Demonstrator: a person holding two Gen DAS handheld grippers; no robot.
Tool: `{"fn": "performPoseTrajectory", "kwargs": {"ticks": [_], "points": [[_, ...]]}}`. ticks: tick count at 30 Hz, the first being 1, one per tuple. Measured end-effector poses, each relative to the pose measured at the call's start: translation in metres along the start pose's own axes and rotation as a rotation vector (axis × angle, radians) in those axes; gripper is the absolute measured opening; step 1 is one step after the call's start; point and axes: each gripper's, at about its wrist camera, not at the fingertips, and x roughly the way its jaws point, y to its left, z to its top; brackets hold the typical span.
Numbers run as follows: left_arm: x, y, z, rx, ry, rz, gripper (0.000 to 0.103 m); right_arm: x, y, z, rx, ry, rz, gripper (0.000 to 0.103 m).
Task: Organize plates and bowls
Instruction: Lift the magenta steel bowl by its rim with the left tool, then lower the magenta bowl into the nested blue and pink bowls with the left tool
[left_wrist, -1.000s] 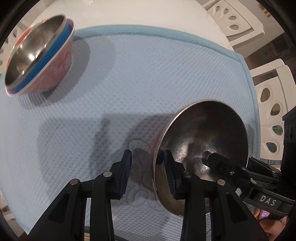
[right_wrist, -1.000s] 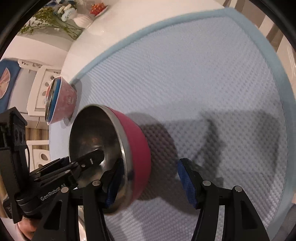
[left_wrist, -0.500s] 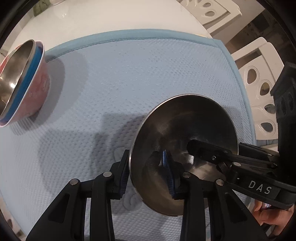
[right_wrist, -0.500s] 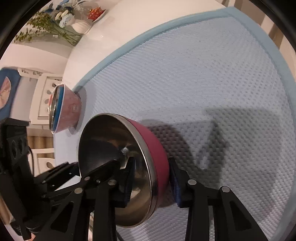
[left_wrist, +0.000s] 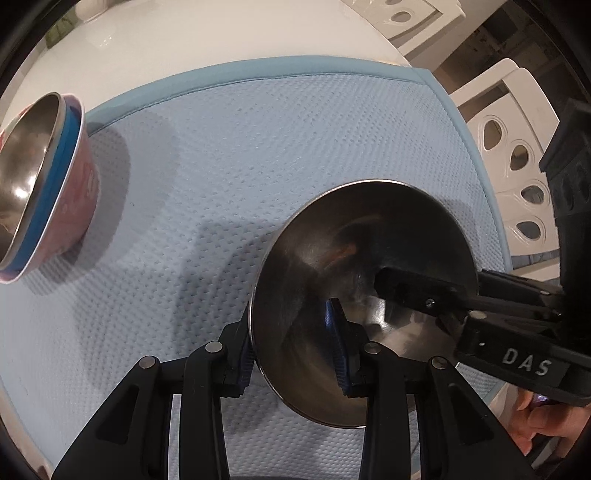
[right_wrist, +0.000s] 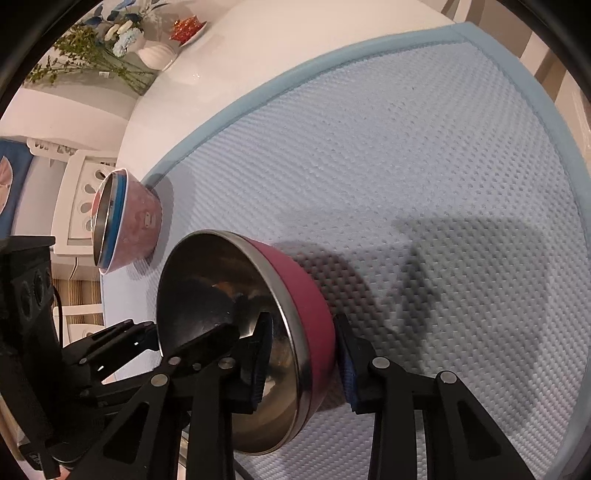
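Right tool (right_wrist: 303, 363) now clamps magenta bowl (right_wrist: 310, 317).

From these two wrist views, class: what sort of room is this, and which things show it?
Probably a home dining area: a white table under a blue placemat, white cut-out chairs, a vase of flowers, and steel-lined bowls.
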Motion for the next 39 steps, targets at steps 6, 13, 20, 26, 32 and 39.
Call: {"fn": "performPoseTrajectory", "kwargs": {"ticks": [6, 13, 20, 26, 32, 39], "points": [[-0.013, 0.008, -0.002, -0.013, -0.023, -0.034, 0.032, -0.007, 0.009, 0.002, -0.001, -0.013, 0.004, 0.033], [-0.037, 0.022, -0.008, -0.023, -0.083, -0.064, 0.032, -0.030, 0.029, 0.001, -0.014, -0.049, 0.036, 0.033], [-0.057, 0.038, -0.015, -0.072, -0.117, -0.081, 0.032, -0.047, 0.054, -0.002, -0.046, -0.073, 0.063, 0.033], [-0.095, 0.054, -0.018, -0.115, -0.181, -0.061, 0.032, -0.056, 0.092, -0.001, -0.106, -0.076, 0.096, 0.034], [-0.136, 0.077, -0.011, -0.142, -0.266, -0.014, 0.035, -0.067, 0.142, 0.006, -0.188, -0.102, 0.131, 0.034], [-0.160, 0.131, 0.003, -0.233, -0.311, 0.010, 0.035, -0.061, 0.203, 0.026, -0.292, -0.103, 0.142, 0.034]]}}
